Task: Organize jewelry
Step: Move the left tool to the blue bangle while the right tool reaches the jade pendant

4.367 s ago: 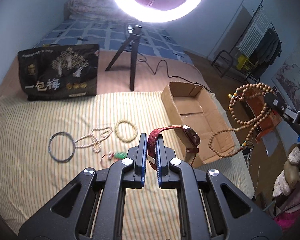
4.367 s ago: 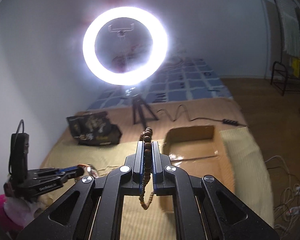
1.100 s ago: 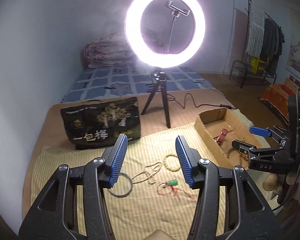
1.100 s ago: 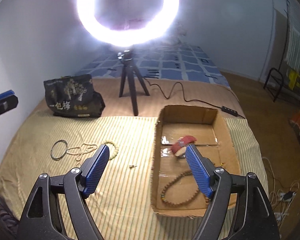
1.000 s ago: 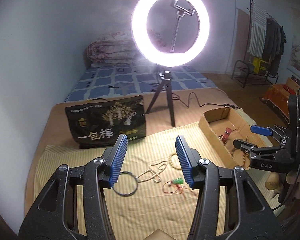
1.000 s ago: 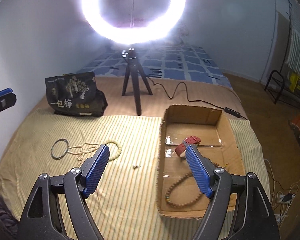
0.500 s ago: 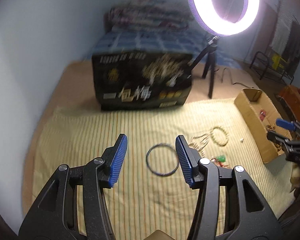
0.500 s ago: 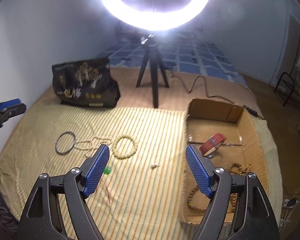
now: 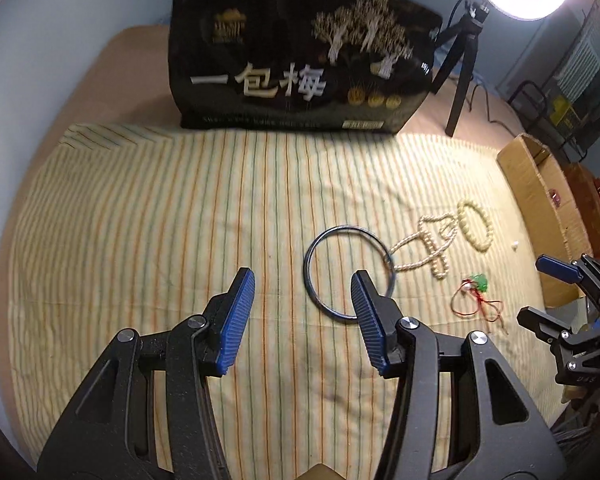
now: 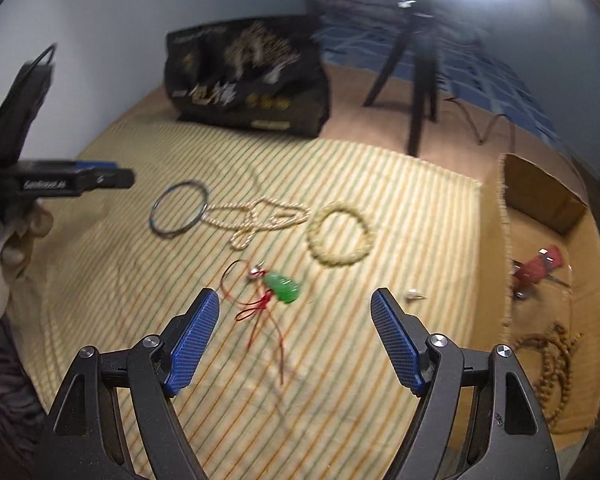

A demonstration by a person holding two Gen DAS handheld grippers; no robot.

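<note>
My left gripper is open and empty, low over the striped cloth, just left of a dark metal bangle. A pearl necklace, a cream bead bracelet and a green pendant on red cord lie to its right. My right gripper is open and empty, just in front of the green pendant. Beyond it lie the bangle, pearl necklace and bead bracelet. The cardboard box at right holds a red watch and brown bead string.
A black printed bag stands at the cloth's far edge. A ring light on a tripod stands behind it to the right. A small white piece lies near the box. The box sits at the cloth's right edge.
Both grippers, once shut on the watch and bead string, are now open and empty; those lie in the box. Both have swung left and lowered towards the jewelry on the cloth.
</note>
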